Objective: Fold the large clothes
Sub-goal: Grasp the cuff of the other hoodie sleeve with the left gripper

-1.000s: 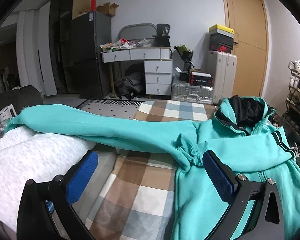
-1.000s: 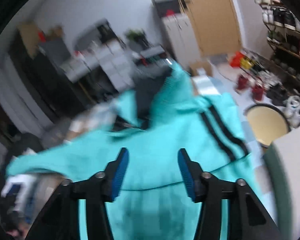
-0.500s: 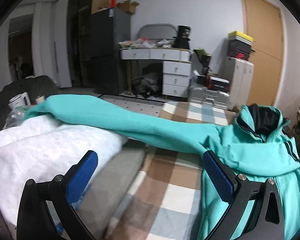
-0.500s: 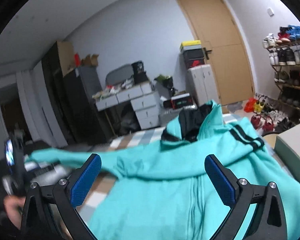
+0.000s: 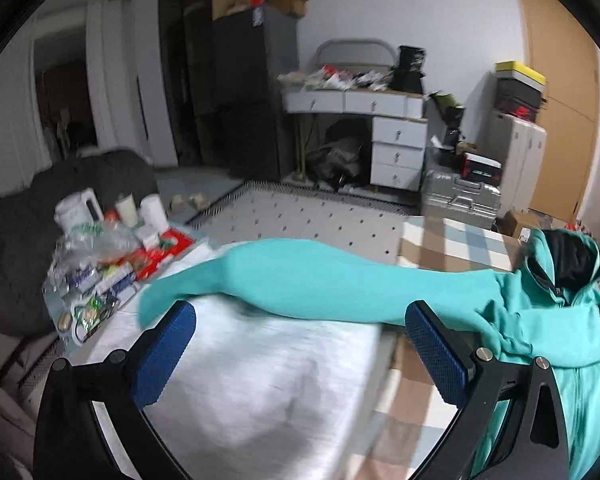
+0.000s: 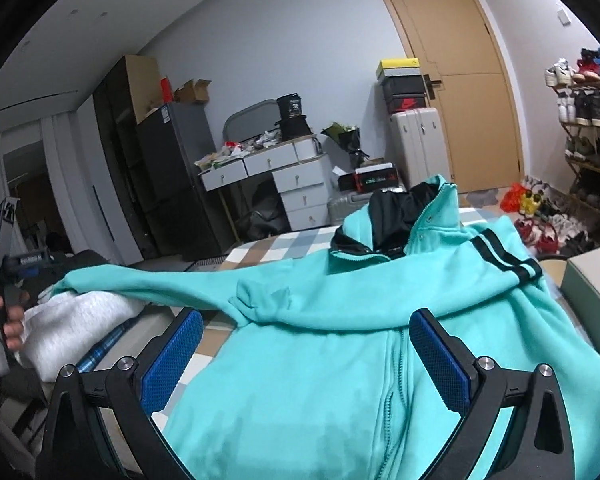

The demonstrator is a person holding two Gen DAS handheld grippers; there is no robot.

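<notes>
Right wrist view: teal jacket (image 6: pixel 340 344) lies spread on checked bed cover (image 6: pixel 260 250), one sleeve (image 5: pixel 320 284) draped over white pillow (image 5: pixel 260 380). Right tongs (image 6: pixel 306 364) just opened wide, nothing pinched; left tongs (image 5: pixel 300 356) spread, empty. Cluttered table (image 5: pixel 96 272) beside pillow.

"3E" on black tub (image 6: pixel 294 107)

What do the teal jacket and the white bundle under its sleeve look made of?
Jacket: probably cotton-blend fleece or sweatshirt knit, matte, with soft folds, a ribbed cuff and a zip front. Bundle: seemingly plush or terry-like fabric, matte and nubby, though the left view blurs it.
</notes>
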